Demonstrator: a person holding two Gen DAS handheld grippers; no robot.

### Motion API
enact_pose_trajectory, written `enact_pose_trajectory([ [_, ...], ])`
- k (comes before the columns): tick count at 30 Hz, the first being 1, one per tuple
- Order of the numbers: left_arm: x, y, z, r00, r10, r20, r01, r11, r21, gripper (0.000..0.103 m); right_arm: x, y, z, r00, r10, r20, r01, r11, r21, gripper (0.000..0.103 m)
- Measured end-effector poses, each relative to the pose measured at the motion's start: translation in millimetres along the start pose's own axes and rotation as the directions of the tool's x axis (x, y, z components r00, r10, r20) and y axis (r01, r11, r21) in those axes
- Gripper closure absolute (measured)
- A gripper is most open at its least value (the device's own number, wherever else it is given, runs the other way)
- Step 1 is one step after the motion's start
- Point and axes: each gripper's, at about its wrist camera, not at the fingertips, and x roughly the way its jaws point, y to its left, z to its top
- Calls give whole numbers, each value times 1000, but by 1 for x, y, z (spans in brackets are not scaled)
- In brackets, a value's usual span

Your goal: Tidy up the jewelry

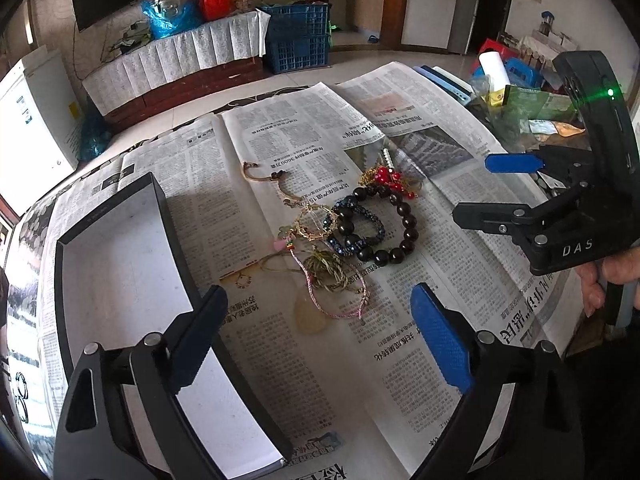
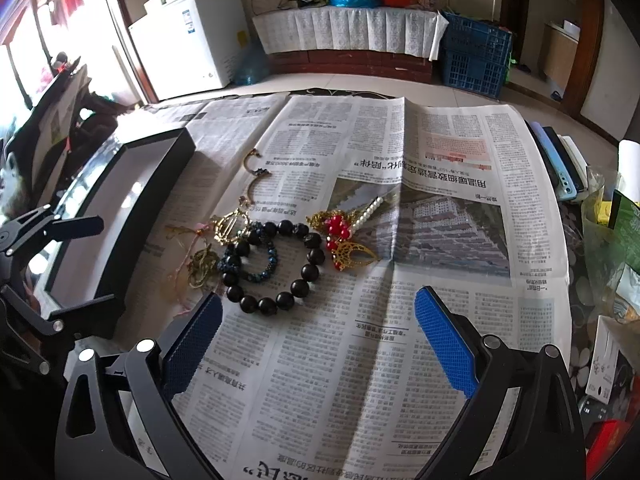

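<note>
A pile of jewelry lies on newspaper: a dark bead bracelet (image 1: 394,226) (image 2: 276,266), a blue beaded bracelet (image 1: 362,224) (image 2: 256,264), a red-and-gold ornament with a pearl pin (image 1: 386,178) (image 2: 344,236), gold pieces (image 1: 310,222) (image 2: 232,224), a woven cord knot (image 1: 324,268) (image 2: 202,264), a pink cord (image 1: 340,300) and a thin curved chain (image 1: 266,178) (image 2: 254,178). An empty black tray with a white floor (image 1: 120,264) (image 2: 116,208) sits left of the pile. My left gripper (image 1: 320,344) is open, near the tray's right wall. My right gripper (image 2: 320,344) (image 1: 476,188) is open, in front of the pile.
Newspaper sheets (image 1: 312,128) (image 2: 400,184) cover the round table. Clutter stands at the table's right edge: a white roll (image 1: 494,68), green packets (image 1: 532,104) and flat blue items (image 2: 560,168). Beyond are a white freezer (image 2: 192,32) and blue crates (image 1: 298,36).
</note>
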Motion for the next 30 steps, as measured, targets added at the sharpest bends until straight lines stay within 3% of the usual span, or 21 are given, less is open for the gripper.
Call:
enact_pose_trajectory([
  [7, 2, -1, 0, 1000, -2, -6, 2, 1000, 8, 18, 1, -2, 0, 1000, -4, 1, 4, 1000, 2, 5],
  [10, 7, -2, -2, 1000, -17, -23, 17, 1000, 11, 28, 3, -5, -1, 1000, -8, -5, 8, 1000, 7, 5],
  [12, 16, -3, -4, 998, -34, -56, 34, 999, 9, 43, 5, -6, -1, 1000, -9, -11, 9, 1000, 8, 5],
  [14, 22, -5, -6, 995, -58, -83, 58, 998, 2, 47, 6, -7, -1, 1000, -12, -13, 12, 1000, 10, 5],
  [19, 38, -13, -12, 990, -72, -123, 74, 997, 12, 48, 4, -6, -1, 1000, -7, -5, 7, 1000, 5, 5],
  [28, 68, -9, -7, 985, -13, -173, 11, 1000, -10, 49, 2, -5, 1, 1000, 0, 0, 0, 1000, 10, 5],
  [30, 70, -9, -7, 984, 3, -177, -4, 1000, -3, 65, 1, -4, 1, 1000, 1, 3, -1, 1000, 11, 5],
])
